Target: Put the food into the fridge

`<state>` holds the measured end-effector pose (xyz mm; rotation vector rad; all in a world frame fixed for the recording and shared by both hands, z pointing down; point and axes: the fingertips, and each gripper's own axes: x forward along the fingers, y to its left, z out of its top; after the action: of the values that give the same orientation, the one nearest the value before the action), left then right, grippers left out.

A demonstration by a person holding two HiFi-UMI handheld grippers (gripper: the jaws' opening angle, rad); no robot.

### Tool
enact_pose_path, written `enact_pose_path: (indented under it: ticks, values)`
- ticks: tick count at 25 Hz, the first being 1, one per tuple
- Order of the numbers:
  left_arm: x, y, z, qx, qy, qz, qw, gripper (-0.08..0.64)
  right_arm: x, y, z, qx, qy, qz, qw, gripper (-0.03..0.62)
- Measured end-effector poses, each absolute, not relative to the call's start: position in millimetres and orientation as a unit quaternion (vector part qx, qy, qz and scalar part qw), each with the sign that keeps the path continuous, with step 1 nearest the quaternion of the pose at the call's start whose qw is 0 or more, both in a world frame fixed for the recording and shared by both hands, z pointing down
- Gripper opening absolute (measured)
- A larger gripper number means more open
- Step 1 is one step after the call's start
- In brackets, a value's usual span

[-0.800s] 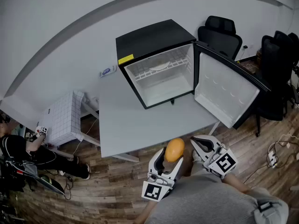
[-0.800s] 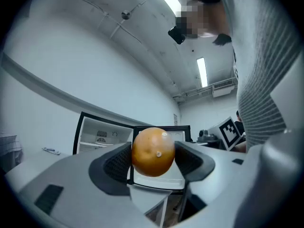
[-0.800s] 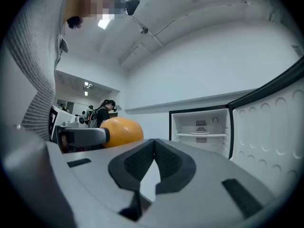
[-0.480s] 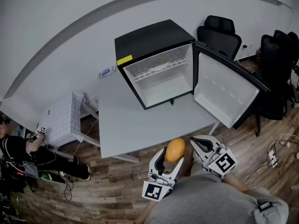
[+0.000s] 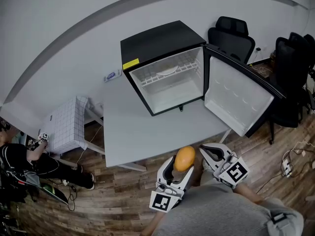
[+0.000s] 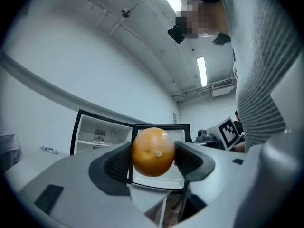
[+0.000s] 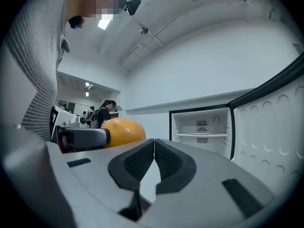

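Setting: a pale grey surface stands against a white wall, over a wooden floor.
Fridge: a small black fridge sits at the far side of the surface. Its door is swung fully open to the right. The inside is white, with a wire shelf in the upper part.
Orange: an orange is held in the air just off the near edge of the surface, well apart from the fridge.
Left claw: the left claw is gripping the orange, with a ribbed black pad pressed against each side of the fruit.
Right claw: the right claw is just beside the left one. Its two pads are closed flat against each other, with nothing between them.
Beyond: black office chairs stand behind the open door.
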<state>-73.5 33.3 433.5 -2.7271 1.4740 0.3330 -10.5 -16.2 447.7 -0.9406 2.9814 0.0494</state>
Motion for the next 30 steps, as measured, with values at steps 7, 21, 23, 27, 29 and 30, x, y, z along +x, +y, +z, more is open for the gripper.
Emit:
enact_pose_path:
  ticks: [7,21,23,27,29,30]
  values:
    - [-72.5,26.2,435.8,-0.875,0.473,0.104,0.010,0.293,-12.1,-19.7,447.7,-0.288,0.957,0.001,0.023,0.014]
    - [-66.8,3.7,436.8,-0.877,0.471,0.099,0.008,0.293,-0.6,-43.6,450.9,-0.302,0.953,-0.011,0.023,0.014]
    - [-70.5,-3.3,437.4,-0.875,0.475,0.095,0.009,0.293,1.1,-47.4,452.2,-0.304,0.952,-0.012,0.022,0.014]
    - [-84.0,-23.5,440.0,-0.870,0.486,0.080,0.015,0.293,2.0,-53.8,454.1,-0.304,0.952,-0.013,0.022,0.014]
    - [-87.6,-35.3,433.4,-0.870,0.486,0.078,0.025,0.293,2.3,-57.2,455.7,-0.305,0.952,-0.014,0.021,0.014]
    - [-89.1,-41.0,430.2,-0.870,0.486,0.076,0.031,0.293,2.7,-59.0,456.7,-0.306,0.952,-0.014,0.020,0.014]
